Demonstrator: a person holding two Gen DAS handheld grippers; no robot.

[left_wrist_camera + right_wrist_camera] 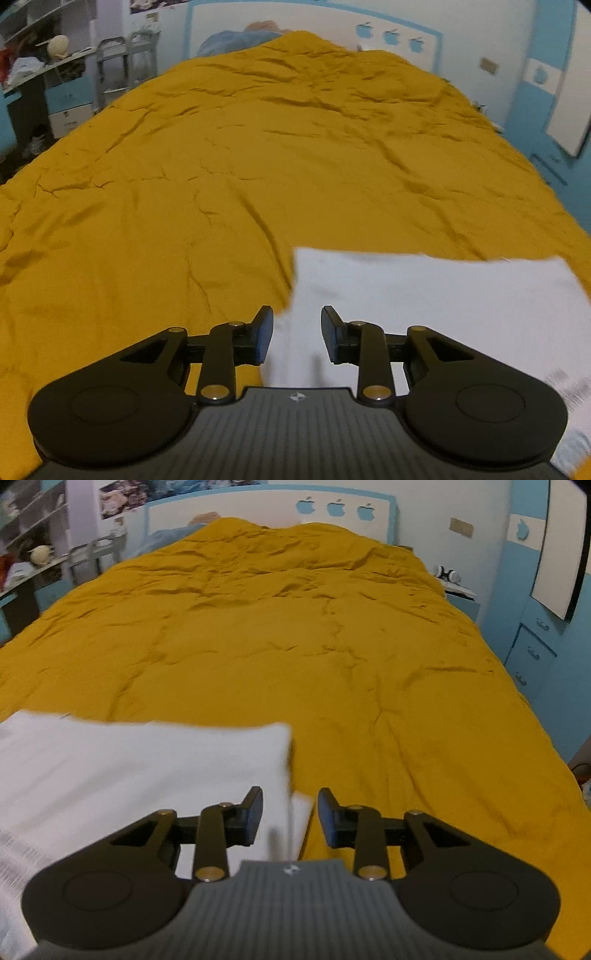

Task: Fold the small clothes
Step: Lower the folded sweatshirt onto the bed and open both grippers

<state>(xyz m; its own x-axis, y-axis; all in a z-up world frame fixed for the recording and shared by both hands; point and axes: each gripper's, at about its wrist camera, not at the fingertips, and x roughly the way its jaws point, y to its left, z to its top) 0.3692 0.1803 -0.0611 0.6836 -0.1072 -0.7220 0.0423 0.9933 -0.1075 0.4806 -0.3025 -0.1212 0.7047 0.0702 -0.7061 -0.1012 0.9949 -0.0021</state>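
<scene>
**A:** Where does the garment lie, and what do your jaws hold?

**B:** The white garment [424, 295] rests flat on the mustard bedspread [258, 166]. In the left wrist view it spreads from 3 o'clock down to 5 o'clock, its left edge running in between the fingers. In the right wrist view the same cloth [129, 775] fills 8 to 9 o'clock, its right edge just inside the gap. Your left gripper [297, 336] stands partly open, pads clear of the fabric, holding nothing. Your right gripper [290, 818] is likewise partly open and empty. Both hover above a side edge of the cloth.

**A:** How will the cloth handle?

**B:** Judge it light, thin and limp: it looks already doubled, with a second layer showing under the right edge at 6 o'clock. It will likely sag and slide when you lift it, and the soft bedspread may bunch beneath it.

**A:** Where should you take hold?

**B:** Pinch at the corners or along a side edge, catching every layer together, one gripper per side, so the fold stays square.
</scene>
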